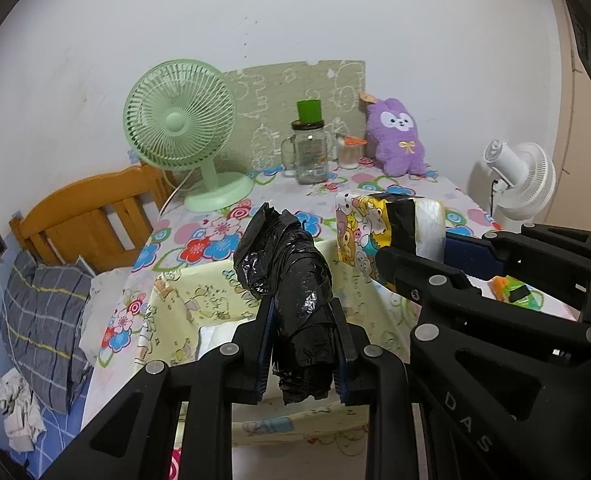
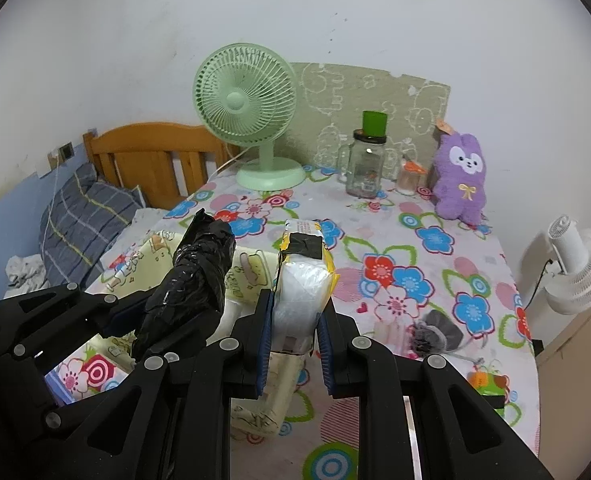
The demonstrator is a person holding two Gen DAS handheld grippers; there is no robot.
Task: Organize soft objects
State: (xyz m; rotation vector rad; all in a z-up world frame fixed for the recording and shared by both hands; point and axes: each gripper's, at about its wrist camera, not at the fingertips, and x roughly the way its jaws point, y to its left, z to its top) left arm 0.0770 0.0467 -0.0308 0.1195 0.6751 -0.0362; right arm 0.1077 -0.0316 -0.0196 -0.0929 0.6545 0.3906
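Note:
My left gripper (image 1: 302, 334) is shut on a crumpled black plastic bag roll (image 1: 291, 276) and holds it above the pale yellow cartoon-print fabric box (image 1: 183, 300). My right gripper (image 2: 294, 316) is shut on a cartoon-print tissue pack (image 2: 303, 280) patched with black tape, held over the box's right side (image 2: 251, 412). The right gripper also shows in the left wrist view (image 1: 415, 256) with the pack (image 1: 371, 228). The left gripper (image 2: 167, 320) and black bag (image 2: 195, 276) show in the right wrist view. A purple plush bunny (image 1: 397, 136) stands at the table's back right.
On the flowered tablecloth (image 2: 415, 272) stand a green desk fan (image 1: 183, 128), a glass jar with a green cup on top (image 1: 309, 148) and a small container (image 1: 349, 152). A grey pouch (image 2: 435, 336) and an orange-green toy (image 2: 489, 384) lie right. A white fan (image 2: 579, 268) and bed (image 1: 47, 312) flank the table.

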